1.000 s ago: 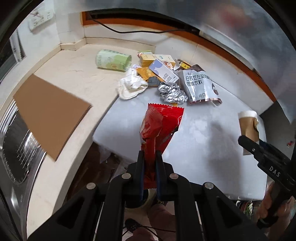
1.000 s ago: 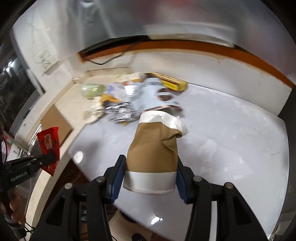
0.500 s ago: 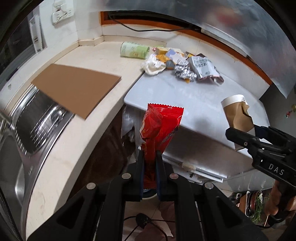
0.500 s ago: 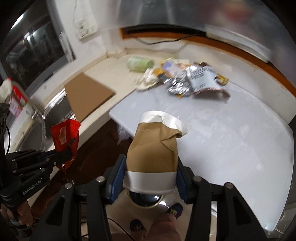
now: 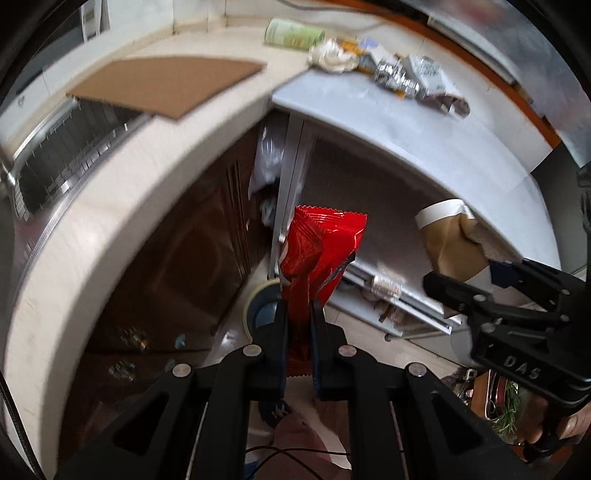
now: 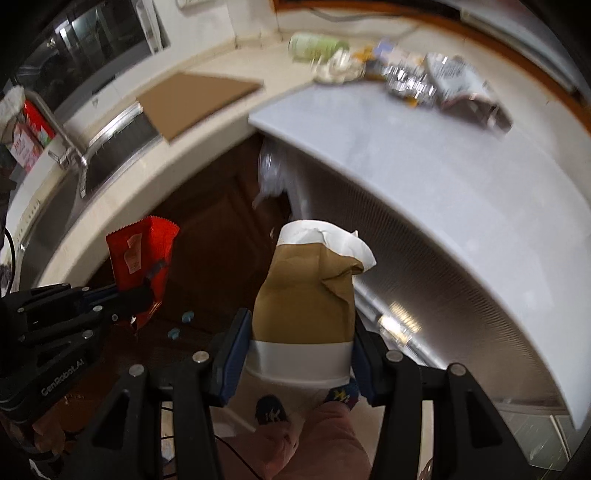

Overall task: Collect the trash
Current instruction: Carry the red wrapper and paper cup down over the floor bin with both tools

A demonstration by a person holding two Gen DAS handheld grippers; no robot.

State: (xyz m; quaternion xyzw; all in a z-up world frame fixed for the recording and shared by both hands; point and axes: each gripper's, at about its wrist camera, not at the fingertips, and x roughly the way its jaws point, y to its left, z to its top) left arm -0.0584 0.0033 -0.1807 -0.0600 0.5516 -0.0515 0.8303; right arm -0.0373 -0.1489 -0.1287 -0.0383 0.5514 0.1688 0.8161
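My left gripper [image 5: 298,314] is shut on a red snack wrapper [image 5: 319,251] and holds it upright in front of the counter, above the floor. It also shows in the right wrist view [image 6: 142,254]. My right gripper [image 6: 301,328] is shut on a crushed brown-and-white paper cup [image 6: 310,291], also off the counter; the cup shows in the left wrist view [image 5: 448,240]. A round bin [image 5: 262,306] with a pale rim stands on the floor right below the red wrapper, partly hidden by it.
A pile of trash [image 5: 391,70] lies at the back of the grey counter [image 5: 424,140]: a green can [image 5: 293,34], crumpled paper, foil, silver bags. A cardboard sheet [image 5: 170,83] lies by the sink [image 5: 66,155]. Dark cabinet doors [image 5: 177,266] stand below. My feet are on the floor.
Both grippers have pulled back from the counter and tilted down toward the floor, each keeping its item. The bin on the floor has come into view under the red wrapper.
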